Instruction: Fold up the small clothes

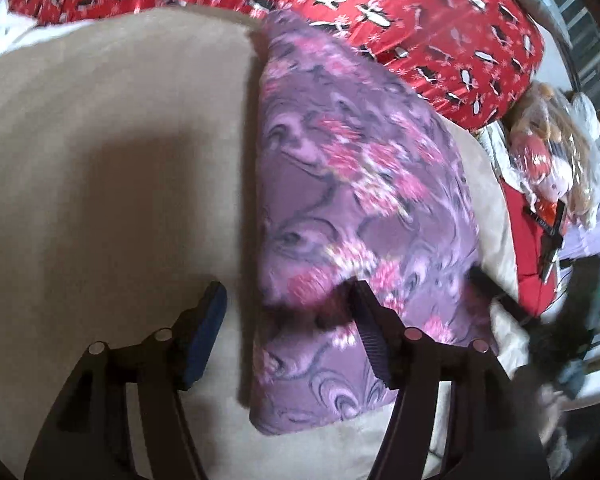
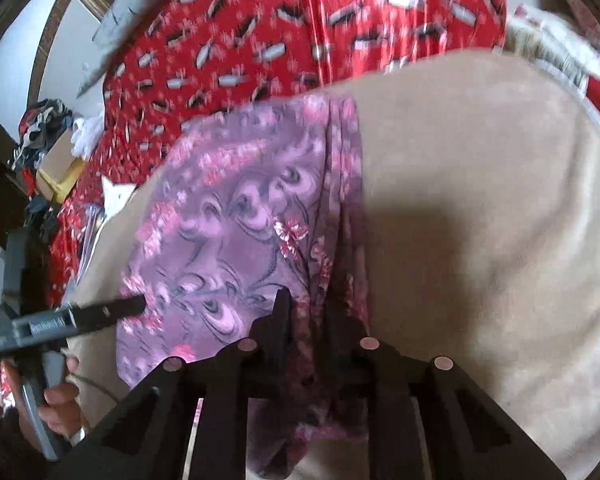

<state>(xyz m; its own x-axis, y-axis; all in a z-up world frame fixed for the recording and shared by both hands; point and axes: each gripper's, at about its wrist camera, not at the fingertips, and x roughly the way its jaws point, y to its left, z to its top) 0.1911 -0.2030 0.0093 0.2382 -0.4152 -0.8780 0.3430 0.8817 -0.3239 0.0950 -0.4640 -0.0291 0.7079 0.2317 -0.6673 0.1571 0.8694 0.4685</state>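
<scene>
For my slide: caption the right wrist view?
Right gripper pinching purple floral garment on beige blanket.

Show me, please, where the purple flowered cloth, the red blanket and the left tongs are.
purple flowered cloth [image 1: 340, 184]: left wrist view, middle of the fabric.
red blanket [image 1: 420, 20]: left wrist view, patterned top surface.
left tongs [image 1: 288, 300]: left wrist view, midway between the open fingertips.

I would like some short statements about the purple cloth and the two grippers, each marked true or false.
1. The purple floral cloth lies on a beige blanket. True.
2. The left gripper is shut on the cloth. False: its jaws stand wide open.
3. The right gripper pinches a fold of the cloth. True.
4. The bedding behind the blanket is plain blue. False: the red patterned cover is there.
</scene>
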